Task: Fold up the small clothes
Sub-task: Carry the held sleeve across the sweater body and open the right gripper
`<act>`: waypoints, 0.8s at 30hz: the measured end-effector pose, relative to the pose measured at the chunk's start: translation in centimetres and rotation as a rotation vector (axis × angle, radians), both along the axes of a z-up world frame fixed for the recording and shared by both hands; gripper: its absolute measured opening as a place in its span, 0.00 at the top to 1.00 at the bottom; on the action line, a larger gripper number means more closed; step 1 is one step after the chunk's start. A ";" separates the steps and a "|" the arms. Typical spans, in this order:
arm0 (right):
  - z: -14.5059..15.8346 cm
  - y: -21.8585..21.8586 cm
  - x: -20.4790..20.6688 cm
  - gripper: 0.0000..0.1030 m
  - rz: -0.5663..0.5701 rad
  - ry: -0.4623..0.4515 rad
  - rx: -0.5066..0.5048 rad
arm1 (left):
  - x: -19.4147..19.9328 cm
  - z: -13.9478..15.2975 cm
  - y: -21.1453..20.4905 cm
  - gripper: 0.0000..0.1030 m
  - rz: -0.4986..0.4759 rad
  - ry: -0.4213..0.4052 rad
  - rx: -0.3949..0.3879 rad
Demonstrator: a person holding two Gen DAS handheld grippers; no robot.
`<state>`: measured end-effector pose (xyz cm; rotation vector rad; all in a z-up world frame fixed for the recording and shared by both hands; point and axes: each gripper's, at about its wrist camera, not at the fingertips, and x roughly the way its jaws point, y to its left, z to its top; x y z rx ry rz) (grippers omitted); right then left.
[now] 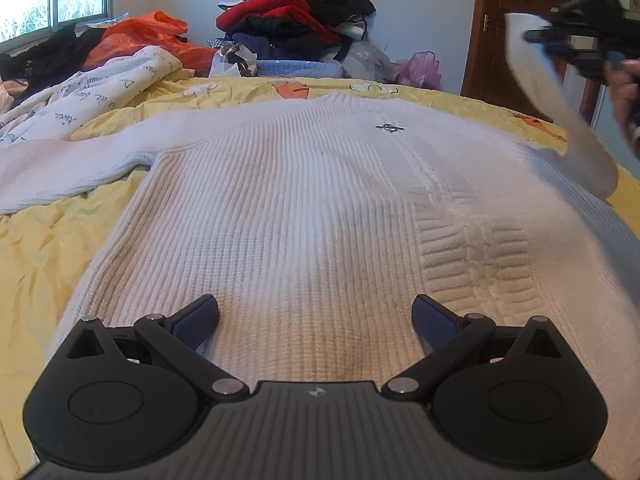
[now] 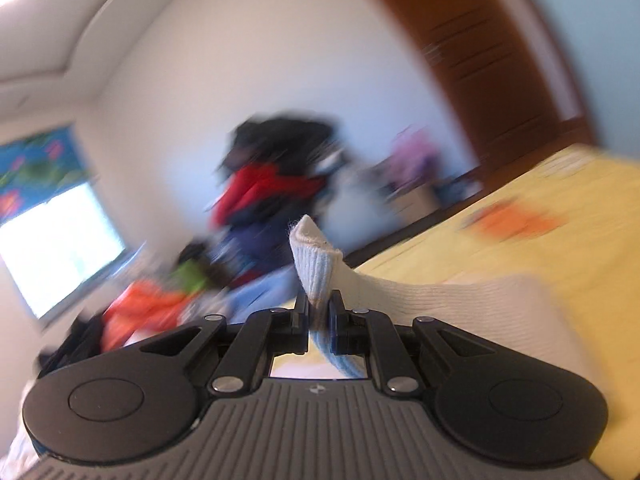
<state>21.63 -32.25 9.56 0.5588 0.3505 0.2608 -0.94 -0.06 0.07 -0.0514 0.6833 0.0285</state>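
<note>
A white ribbed sweater [image 1: 304, 184] lies flat on the yellow bedspread [image 1: 44, 264], collar toward the far side. My left gripper [image 1: 316, 318] hovers open just above its lower hem, nothing between the blue pads. My right gripper [image 2: 319, 312] is shut on the cuff of the sweater's right sleeve [image 2: 316, 264]. In the left wrist view that gripper [image 1: 540, 38] shows at the upper right, blurred, held by a hand, with the sleeve [image 1: 560, 120] lifted off the bed and stretching down to the shoulder. The left sleeve [image 1: 60, 172] lies spread out to the left.
A tall pile of red, black and navy clothes [image 1: 296, 20] stands behind the bed. An orange plastic bag [image 1: 148, 38] and a printed white cloth [image 1: 92, 88] lie at the far left. A brown wooden door [image 1: 520, 28] is at the right.
</note>
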 end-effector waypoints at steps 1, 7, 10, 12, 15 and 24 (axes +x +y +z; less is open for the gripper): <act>-0.5 2.5 0.8 0.88 0.047 0.019 -0.003 | -0.1 0.0 0.2 0.00 -0.001 -0.003 -0.009; -5.9 16.8 3.1 0.88 0.259 0.206 -0.138 | -0.5 0.1 1.3 0.00 -0.008 -0.030 -0.089; -7.6 20.0 1.5 0.87 0.269 0.241 -0.182 | -0.6 0.1 1.8 0.00 -0.008 -0.040 -0.117; -8.7 20.4 -0.7 0.80 0.257 0.236 -0.175 | -0.6 0.1 2.0 0.00 -0.006 -0.045 -0.132; -9.4 19.3 -1.1 0.70 0.255 0.246 -0.135 | -0.6 0.2 2.1 0.00 -0.006 -0.047 -0.139; -8.2 11.2 -9.6 0.40 0.130 0.112 -0.302 | -0.7 0.6 2.5 0.00 -0.009 -0.042 -0.162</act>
